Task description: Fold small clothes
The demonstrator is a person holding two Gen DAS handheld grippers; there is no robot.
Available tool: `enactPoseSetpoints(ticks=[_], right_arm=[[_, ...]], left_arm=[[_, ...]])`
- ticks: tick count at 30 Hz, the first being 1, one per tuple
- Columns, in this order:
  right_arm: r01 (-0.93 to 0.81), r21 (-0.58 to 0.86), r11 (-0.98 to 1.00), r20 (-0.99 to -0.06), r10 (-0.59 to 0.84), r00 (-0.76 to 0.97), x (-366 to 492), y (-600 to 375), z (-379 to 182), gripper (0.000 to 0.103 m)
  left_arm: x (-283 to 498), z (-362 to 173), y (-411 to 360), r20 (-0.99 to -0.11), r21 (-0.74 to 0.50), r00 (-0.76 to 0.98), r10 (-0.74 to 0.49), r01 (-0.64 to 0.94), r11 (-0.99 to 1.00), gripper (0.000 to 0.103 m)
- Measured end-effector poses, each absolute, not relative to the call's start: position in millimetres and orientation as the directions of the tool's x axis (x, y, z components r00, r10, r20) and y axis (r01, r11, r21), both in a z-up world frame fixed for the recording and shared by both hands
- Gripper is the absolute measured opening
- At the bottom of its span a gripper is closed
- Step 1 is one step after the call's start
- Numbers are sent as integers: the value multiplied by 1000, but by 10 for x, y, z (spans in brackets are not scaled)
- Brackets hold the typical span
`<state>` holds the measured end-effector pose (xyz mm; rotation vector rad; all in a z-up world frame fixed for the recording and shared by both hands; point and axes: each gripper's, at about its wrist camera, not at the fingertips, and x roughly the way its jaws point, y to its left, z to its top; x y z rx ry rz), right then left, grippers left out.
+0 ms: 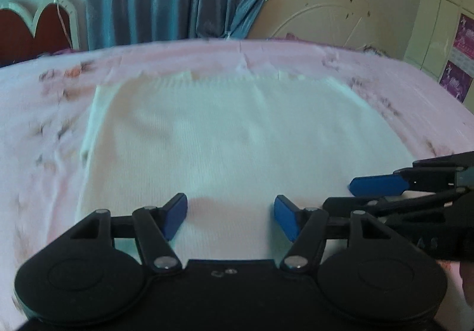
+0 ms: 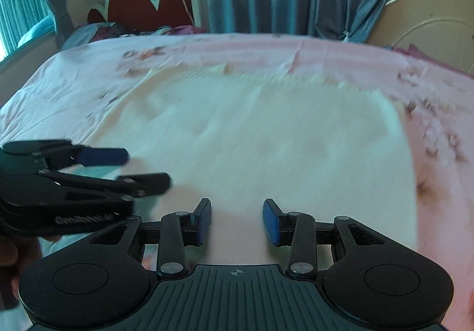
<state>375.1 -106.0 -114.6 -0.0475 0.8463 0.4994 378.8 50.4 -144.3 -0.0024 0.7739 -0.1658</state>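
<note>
From the left wrist, the left claw (image 1: 230,217) gapes empty over the near edge of a cream knit garment (image 1: 225,135) lying flat on the pink bed (image 1: 44,112). From the right wrist, the right claw (image 2: 237,223) is likewise parted and empty above the garment, so folding looks barely begun, if at all.

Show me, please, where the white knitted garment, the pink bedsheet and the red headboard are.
white knitted garment (image 1: 225,135), left wrist view, middle of its flat panel
pink bedsheet (image 2: 89,76), right wrist view, bare left part
red headboard (image 2: 139,8), right wrist view, its red face
</note>
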Motion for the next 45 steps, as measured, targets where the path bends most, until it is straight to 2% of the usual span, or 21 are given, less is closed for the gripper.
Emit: enactPoseSetpoints(ticks=[3, 9, 14, 17, 18, 20, 23, 25, 27, 29, 30, 33, 35, 37, 43, 45], right_arm=[[-427, 153, 891, -727, 395, 563, 3668, -1082, -1143, 40], [-252, 86, 964, -750, 229, 621, 3629, -1751, -1169, 40], [-200, 106, 974, -759, 209, 617, 3578, -1988, -1129, 40], [-207, 106, 973, -719, 219, 660, 3487, -1940, -987, 39], [-210, 102, 972, -714, 218, 665, 3468, -1924, -967, 38], [-214, 123, 969, -719, 236, 654, 3481, -1888, -980, 17], [-246, 166, 955, -722, 287, 629, 3503, -1729, -1009, 16], [-277, 156, 948, -729, 300, 615, 3517, -1582, -1033, 16], [-293, 147, 945, -742, 302, 599, 3539, -1498, -1086, 16], [-278, 141, 950, -748, 286, 599, 3559, -1575, -1122, 16], [-241, 128, 962, -751, 253, 611, 3569, -1677, -1123, 16], [-113, 132, 985, -755, 174, 632, 3582, -2068, -1167, 16], [-78, 138, 987, -762, 156, 629, 3591, -2207, -1211, 16], [-78, 137, 987, -766, 156, 624, 3595, -2220, -1242, 16], [-119, 131, 984, -722, 177, 668, 3504, -2154, -1068, 16], [-135, 117, 984, -751, 177, 637, 3530, -2097, -1126, 16]], left_arm=[[3744, -1436, 522, -694, -56, 708, -132, 131, 990, 64], [3559, -1426, 959, -696, -30, 717, -41, 28, 999, 65], [3464, -1396, 1056, -696, -26, 718, -26, 11, 1000, 64], [3421, -1301, 961, -677, -34, 735, -38, 20, 999, 61], [3411, -1278, 915, -672, -46, 738, -53, 29, 999, 61], [3436, -1265, 780, -675, -70, 734, -80, 45, 997, 61], [3486, -1308, 478, -681, -75, 723, -118, 91, 993, 62], [3511, -1363, 269, -686, -51, 716, -129, 128, 990, 71], [3551, -1428, 149, -696, -21, 710, -109, 131, 991, 74], [3563, -1427, 210, -696, -26, 711, -100, 114, 993, 72], [3554, -1402, 298, -692, -33, 716, -92, 96, 995, 68], [3510, -1382, 685, -689, -11, 725, 9, -23, 1000, 64], [3509, -1432, 939, -700, -49, 713, 28, -88, 995, 61], [3507, -1431, 1051, -697, -92, 717, 6, -98, 991, 59], [3512, -1382, 980, -709, -64, 705, 30, -106, 992, 54], [3499, -1394, 971, -710, -58, 704, 34, -106, 993, 54]])
